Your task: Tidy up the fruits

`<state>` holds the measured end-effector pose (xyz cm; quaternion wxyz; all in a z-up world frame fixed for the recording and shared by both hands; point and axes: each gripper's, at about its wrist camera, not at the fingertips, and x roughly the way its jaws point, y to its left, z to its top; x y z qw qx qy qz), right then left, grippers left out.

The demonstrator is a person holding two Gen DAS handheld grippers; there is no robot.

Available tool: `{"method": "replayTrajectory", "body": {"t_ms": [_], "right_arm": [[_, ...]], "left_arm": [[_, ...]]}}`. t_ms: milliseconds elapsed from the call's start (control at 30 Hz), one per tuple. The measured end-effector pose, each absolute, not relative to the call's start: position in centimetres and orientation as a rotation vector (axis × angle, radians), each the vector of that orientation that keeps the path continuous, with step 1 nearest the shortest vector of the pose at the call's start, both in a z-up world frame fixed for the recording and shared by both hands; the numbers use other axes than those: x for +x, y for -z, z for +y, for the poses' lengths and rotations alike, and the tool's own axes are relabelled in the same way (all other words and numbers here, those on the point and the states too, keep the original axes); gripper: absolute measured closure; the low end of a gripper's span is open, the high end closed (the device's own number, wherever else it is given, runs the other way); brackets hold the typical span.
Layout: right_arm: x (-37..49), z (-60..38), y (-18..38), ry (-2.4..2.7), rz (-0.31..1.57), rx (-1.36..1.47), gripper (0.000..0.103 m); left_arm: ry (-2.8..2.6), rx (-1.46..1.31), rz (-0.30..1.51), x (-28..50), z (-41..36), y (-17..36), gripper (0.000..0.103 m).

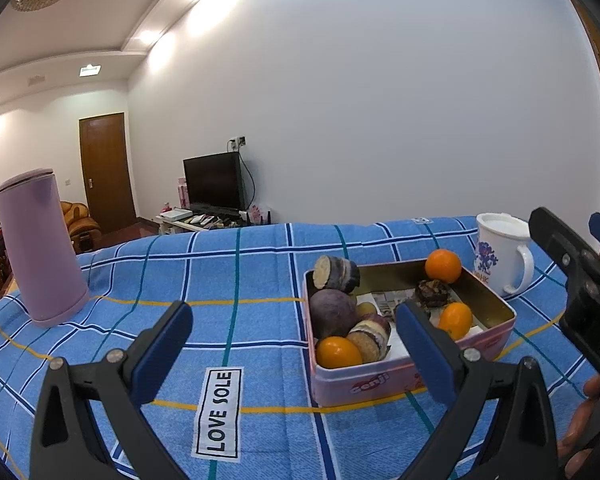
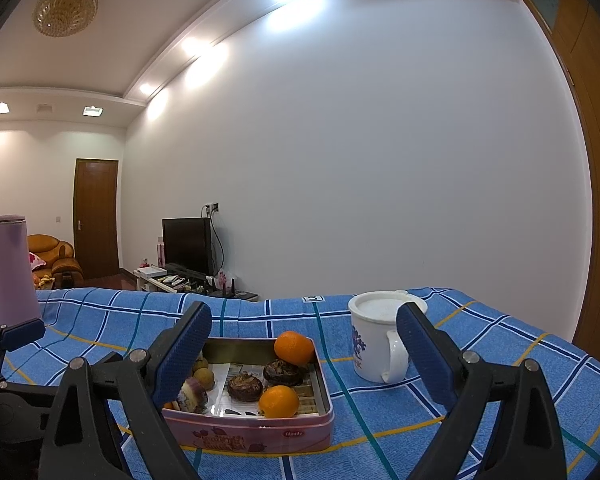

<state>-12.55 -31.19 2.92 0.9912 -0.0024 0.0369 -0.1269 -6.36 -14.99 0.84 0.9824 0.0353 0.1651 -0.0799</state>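
Left hand-held gripper (image 1: pixel 294 340): released, blue-padded fingers (image 1: pixel 162 354) spread wide, nothing between them, hovering above the blue checked cloth (image 1: pixel 236 268) that covers the bench. Right finger of this pair overlapping the near edge of the pink tin (image 1: pixel 380 380) in the left wrist view; contact cannot be told.

Right hand-held gripper (image 2: pixel 304 354): likewise released, fingers (image 2: pixel 182 354) far apart and gripping nothing, pointed toward the same pink tin (image 2: pixel 256 434). Left finger hiding the tin's left corner in the right wrist view. In the left wrist view, seen at the far right edge, with fingers of a person's hand (image 1: pixel 584 420) wrapped round its handle.

Inside the tin: three oranges, one at the far corner (image 1: pixel 443 266), one near the right wall (image 1: pixel 455 320), one at the near left corner (image 1: pixel 338 353). Beside them, a round purple fruit (image 1: pixel 332 312), cut pieces of purple sweet potato (image 1: pixel 336 274) resting on the far left rim and more slices (image 1: pixel 370 338) near the front, plus two dark brown swirled cakes (image 2: pixel 244 387) in the middle over printed paper lining.

Just beyond the tin on its right: a white mug (image 2: pixel 374 344) with a blue print, lid on, handle facing the camera. Well apart to the left: a tall lilac flask (image 1: pixel 40 244), upright on the cloth. On the cloth near the left gripper, a white label reading "LOVE SOLE" (image 1: pixel 219 412).
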Motion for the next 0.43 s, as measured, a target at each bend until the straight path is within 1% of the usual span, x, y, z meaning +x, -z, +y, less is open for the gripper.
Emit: {"method": "replayTrajectory", "body": {"t_ms": [433], "right_arm": [[-12.37, -31.19, -2.88, 0.258, 0.083, -0.006, 0.008]], "left_arm": [[0.173, 0.060, 0.340, -6.15, -14.96, -0.85, 0.000]]}}
